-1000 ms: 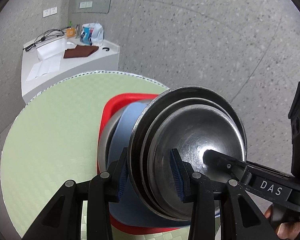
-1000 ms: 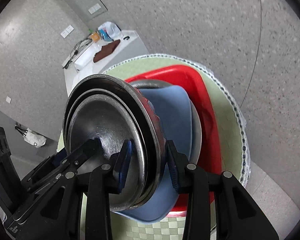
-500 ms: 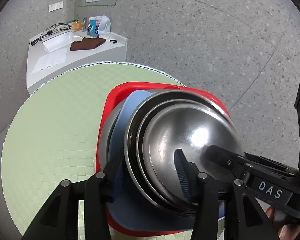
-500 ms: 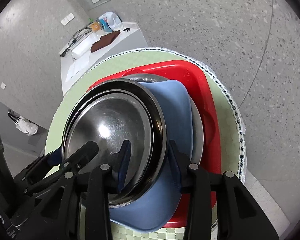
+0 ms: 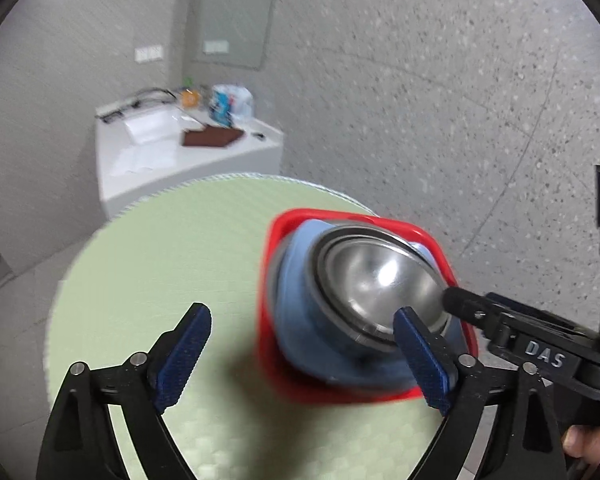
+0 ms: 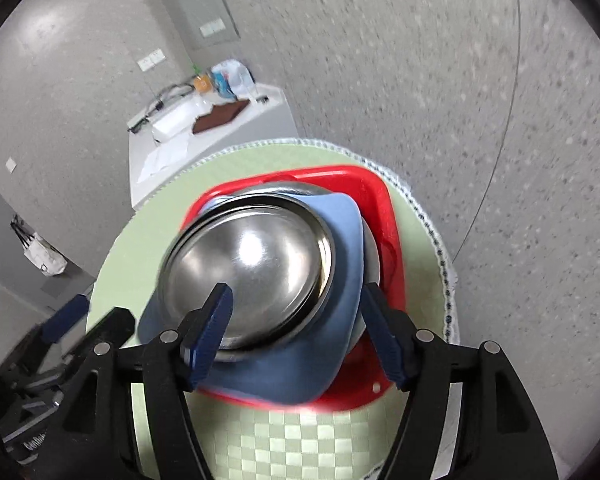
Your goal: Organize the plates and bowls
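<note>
The steel bowls (image 6: 248, 268) sit nested, mouths up, on a blue plate (image 6: 340, 248). Under that lies a steel plate whose rim peeks out at 3 o'clock, and the whole stack rests in a red tray (image 6: 380, 196). Largest at the bottom and smallest on top looks deliberate, so the pile stays stable and compact. The tray stands toward the 3 o'clock edge of the round green table (image 5: 160, 260), well apart from the white counter (image 5: 172, 160) at 11 o'clock.

The left gripper (image 5: 304, 356) is spread wide and holds nothing; it sits at 7 o'clock of the stack, clear of it. The right gripper (image 6: 296, 336) is also parted, its fingers straddling the near rim of the bowls without clamping. Both empty claws suggest the stack has been set down.
</note>
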{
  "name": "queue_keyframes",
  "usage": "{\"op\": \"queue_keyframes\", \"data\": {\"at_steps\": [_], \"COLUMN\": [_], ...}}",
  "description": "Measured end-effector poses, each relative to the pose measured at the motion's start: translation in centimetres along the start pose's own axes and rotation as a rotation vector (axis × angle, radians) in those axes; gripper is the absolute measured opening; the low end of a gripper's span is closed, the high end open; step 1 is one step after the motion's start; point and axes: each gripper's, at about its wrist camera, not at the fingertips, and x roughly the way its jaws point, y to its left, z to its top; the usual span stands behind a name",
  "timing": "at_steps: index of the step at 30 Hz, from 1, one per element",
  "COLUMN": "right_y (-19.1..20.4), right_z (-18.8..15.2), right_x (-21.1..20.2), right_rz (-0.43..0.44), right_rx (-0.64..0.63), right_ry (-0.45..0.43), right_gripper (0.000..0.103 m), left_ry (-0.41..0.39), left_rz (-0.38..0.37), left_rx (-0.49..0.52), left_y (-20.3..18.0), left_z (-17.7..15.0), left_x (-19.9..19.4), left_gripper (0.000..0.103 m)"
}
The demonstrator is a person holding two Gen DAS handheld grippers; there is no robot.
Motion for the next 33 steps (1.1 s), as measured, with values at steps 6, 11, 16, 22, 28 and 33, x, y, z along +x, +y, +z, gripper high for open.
{"op": "queue_keyframes", "data": {"at_steps": [6,11,16,22,28,33], "right_y": [2.8,4.9,6.1,6.2,4.4,2.3], "right_z": [-4.3,-8.8,-13.4,-17.6,-21.3,-23.5], "right_x": [-6.2,-12.0,-19.6,-27.6,-34.6,-38.9], "right_rz": [0.046,0.111,0.149,0.178,0.202,0.226], "right_rx": [-0.096,-0.150,-0.188,-0.220,-0.246,-0.262], "right_ry": [-0.088,-0.126,-0.191,-0.269,-0.350,-0.381], "right_gripper": [0.078,0.082,0.091,0.101,0.103,0.103], "left_ry": [-0.116,-0.195,-0.283,-0.324,-0.366,-0.402], "left_rz": [0.116,0.195,0.262,0.275,0.282,0.290], "left_rx": [-0.016,-0.029,-0.028,-0.040,-0.031,-0.017], "left_y": [-0.1,-2.0,-4.9,-9.1,-13.2,-17.5], "left_z": [-5.1,-10.1,-15.5,-22.1,-27.5,-31.4], "left_x": [-9.0,-16.7,-25.5,-35.6,-43.5,-48.1], "left_gripper": [0.096,0.099,0.102,0.102,0.102,0.102]}}
